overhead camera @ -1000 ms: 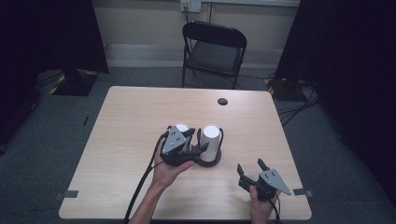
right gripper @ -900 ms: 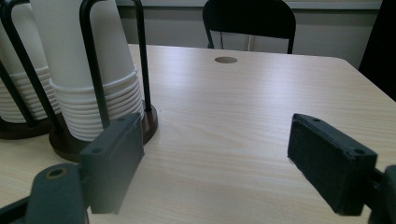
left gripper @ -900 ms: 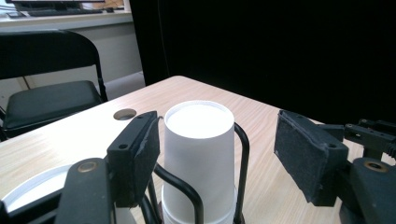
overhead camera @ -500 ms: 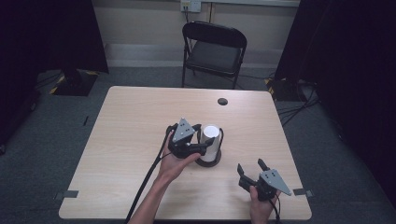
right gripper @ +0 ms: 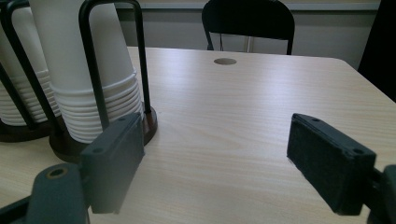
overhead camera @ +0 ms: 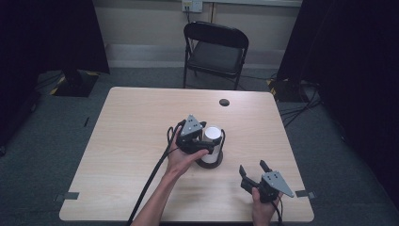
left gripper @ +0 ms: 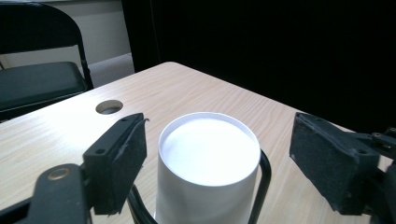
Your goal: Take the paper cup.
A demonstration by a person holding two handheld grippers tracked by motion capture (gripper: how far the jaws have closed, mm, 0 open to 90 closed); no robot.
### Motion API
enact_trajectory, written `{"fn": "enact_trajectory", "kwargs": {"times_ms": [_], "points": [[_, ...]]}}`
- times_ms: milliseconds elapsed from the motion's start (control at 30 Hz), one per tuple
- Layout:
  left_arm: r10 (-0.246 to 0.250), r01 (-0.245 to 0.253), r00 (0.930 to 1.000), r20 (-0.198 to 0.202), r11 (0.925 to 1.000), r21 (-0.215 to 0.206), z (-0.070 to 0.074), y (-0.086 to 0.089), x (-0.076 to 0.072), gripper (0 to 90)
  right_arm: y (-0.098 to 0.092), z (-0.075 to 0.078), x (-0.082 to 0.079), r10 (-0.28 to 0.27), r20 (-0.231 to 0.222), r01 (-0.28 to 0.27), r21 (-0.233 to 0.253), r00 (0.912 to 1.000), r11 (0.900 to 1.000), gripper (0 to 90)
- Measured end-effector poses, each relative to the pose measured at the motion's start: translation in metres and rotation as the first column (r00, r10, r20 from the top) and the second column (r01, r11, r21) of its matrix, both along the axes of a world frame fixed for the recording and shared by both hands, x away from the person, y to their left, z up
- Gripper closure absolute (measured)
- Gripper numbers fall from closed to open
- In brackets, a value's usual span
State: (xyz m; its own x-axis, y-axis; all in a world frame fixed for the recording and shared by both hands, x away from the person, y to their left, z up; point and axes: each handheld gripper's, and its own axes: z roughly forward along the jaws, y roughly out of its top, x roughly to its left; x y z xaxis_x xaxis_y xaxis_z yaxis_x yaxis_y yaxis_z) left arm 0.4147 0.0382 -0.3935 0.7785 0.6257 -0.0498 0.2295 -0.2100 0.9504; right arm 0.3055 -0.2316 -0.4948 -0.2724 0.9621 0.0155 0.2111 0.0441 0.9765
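A black wire rack (overhead camera: 210, 163) at the table's middle holds upside-down stacks of white paper cups. My left gripper (overhead camera: 203, 140) is at the right-hand stack (overhead camera: 213, 134). In the left gripper view my left gripper (left gripper: 219, 135) is open, one jaw on each side of the top cup (left gripper: 208, 154), neither pad touching it. My right gripper (overhead camera: 252, 168) rests open and empty near the front right edge. The right gripper view shows my right gripper (right gripper: 217, 135) over bare table, with the cup stack (right gripper: 88, 70) and a second stack (right gripper: 18, 74) to its left.
A round cable hole (overhead camera: 224, 102) lies in the table's far side. A black folding chair (overhead camera: 216, 52) stands behind the table. The left gripper's cable (overhead camera: 150, 181) trails to the front edge. Dark curtains hang on both sides.
My left gripper has moved right, from the left-hand stack to the right-hand one, and now covers the left stack. The right gripper has stayed put.
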Motion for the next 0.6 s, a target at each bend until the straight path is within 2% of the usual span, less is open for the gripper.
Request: {"fn": "enact_trajectory", "kwargs": {"times_ms": [133, 200, 267, 333, 533, 600], "points": [[0.003, -0.003, 1.0000, 0.007, 1.0000, 0.002, 0.001, -0.002, 0.002, 22.9, 0.000, 0.000, 0.000, 0.001, 0.000, -0.001, 0.001, 1.0000, 1.000, 18.3], [-0.001, 0.001, 1.0000, 0.005, 0.9998, 0.020, 0.001, -0.004, 0.004, 24.2, 0.000, 0.000, 0.000, 0.001, -0.002, -0.001, -0.001, 1.0000, 1.000, 18.3], [0.022, -0.023, 0.9997, 0.012, 0.9989, 0.041, -0.001, -0.007, 0.006, 25.3, 0.000, 0.000, 0.000, 0.002, -0.002, -0.002, -0.003, 1.0000, 1.000, 18.4], [0.007, -0.007, 1.0000, -0.007, 0.9993, 0.037, -0.002, -0.008, 0.008, 27.1, 0.000, 0.000, 0.000, 0.002, -0.001, -0.002, 0.000, 1.0000, 1.000, 18.4], [0.014, -0.013, 0.9999, -0.002, 0.9971, 0.074, -0.007, -0.011, 0.011, 29.2, -0.001, 0.000, 0.000, 0.003, 0.001, -0.003, 0.006, 1.0000, 1.000, 18.4], [0.016, -0.016, 0.9999, -0.006, 0.9971, 0.074, -0.007, -0.013, 0.011, 29.3, -0.001, 0.000, 0.000, 0.002, 0.001, -0.002, 0.006, 1.0000, 1.000, 18.4]]}}
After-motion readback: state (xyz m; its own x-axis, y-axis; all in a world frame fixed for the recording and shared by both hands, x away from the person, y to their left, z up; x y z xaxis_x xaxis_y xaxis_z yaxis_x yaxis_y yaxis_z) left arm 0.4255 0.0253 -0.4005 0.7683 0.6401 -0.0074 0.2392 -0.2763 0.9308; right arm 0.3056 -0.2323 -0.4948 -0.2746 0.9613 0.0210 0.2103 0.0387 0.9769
